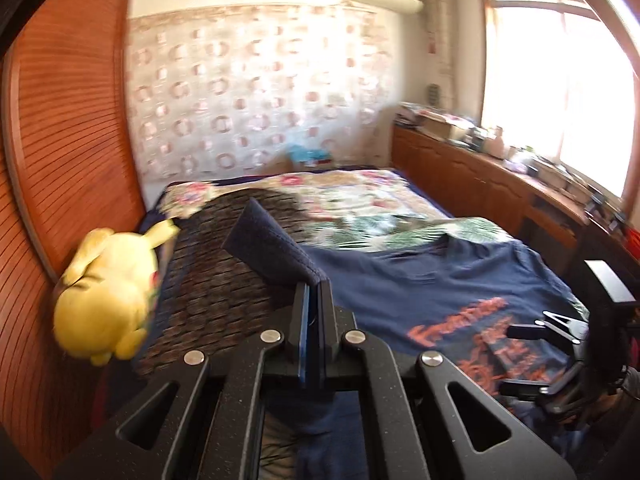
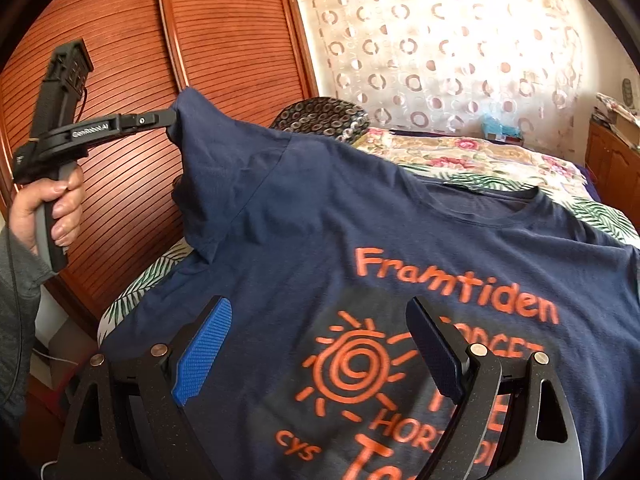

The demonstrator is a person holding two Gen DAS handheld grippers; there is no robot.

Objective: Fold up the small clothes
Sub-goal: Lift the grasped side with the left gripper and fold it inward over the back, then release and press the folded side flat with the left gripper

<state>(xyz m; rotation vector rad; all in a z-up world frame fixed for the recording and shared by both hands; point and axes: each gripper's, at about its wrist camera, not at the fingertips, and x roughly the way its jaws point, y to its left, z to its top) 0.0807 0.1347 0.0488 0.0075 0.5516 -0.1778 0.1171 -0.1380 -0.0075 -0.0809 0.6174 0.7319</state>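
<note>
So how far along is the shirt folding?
Barely begun. The navy T-shirt lies spread print-up on the bed, no fold made. In hand: the left gripper is shut on its sleeve, lifting it. The right gripper hovers open. All folds remain.

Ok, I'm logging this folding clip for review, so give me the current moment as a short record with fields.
garment: navy T-shirt with orange print, spread on the bed
left gripper: shut on the shirt's sleeve, holding it raised above the bed
right gripper: open, over the printed chest, gripping nothing
nearby: yellow plush toy at the bed's edge by the wooden wardrobe
fold status: shirt otherwise flat, no fold completed yet
</note>
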